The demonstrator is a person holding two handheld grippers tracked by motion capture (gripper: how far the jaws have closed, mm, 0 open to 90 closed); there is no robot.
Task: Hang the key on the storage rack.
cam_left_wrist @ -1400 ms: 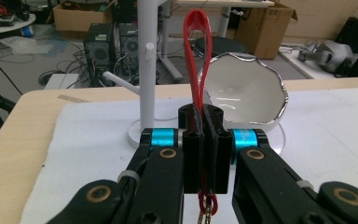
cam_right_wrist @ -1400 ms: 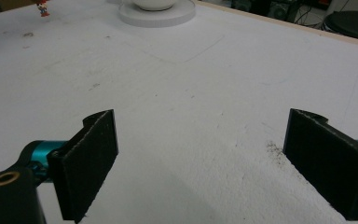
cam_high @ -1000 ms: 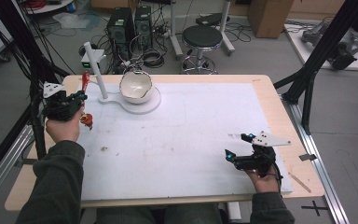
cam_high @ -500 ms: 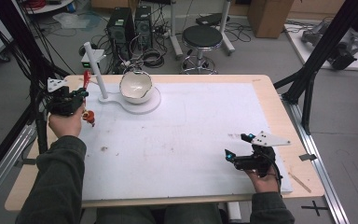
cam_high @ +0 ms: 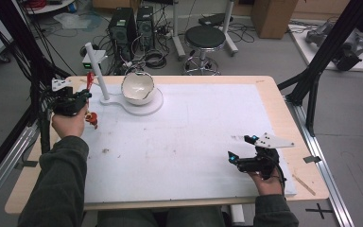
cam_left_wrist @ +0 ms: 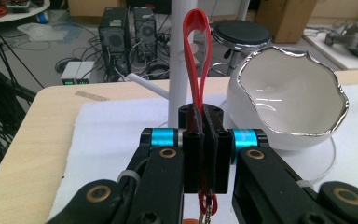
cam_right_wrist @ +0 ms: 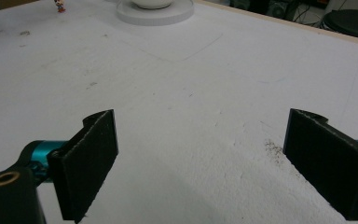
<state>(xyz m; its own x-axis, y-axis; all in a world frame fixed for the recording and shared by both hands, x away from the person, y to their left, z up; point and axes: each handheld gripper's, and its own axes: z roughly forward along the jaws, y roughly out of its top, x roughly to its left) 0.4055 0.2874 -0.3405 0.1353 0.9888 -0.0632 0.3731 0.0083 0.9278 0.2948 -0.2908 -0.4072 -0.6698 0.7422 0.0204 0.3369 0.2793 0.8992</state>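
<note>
High view looked down from above the person's side, left gripper view sat close behind the white silver-rimmed ceramic bowl [cam_left_wrist: 289, 105], right gripper view skimmed low, bowl shared.

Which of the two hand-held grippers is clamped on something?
The left hand-held gripper, by the white post, jaws shut on the red strap. The right hand-held gripper is open over bare mat.

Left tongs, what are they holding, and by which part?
The left tongs are shut on the red strap loop near its lower end, above the chain and small figure hanging below.
</note>
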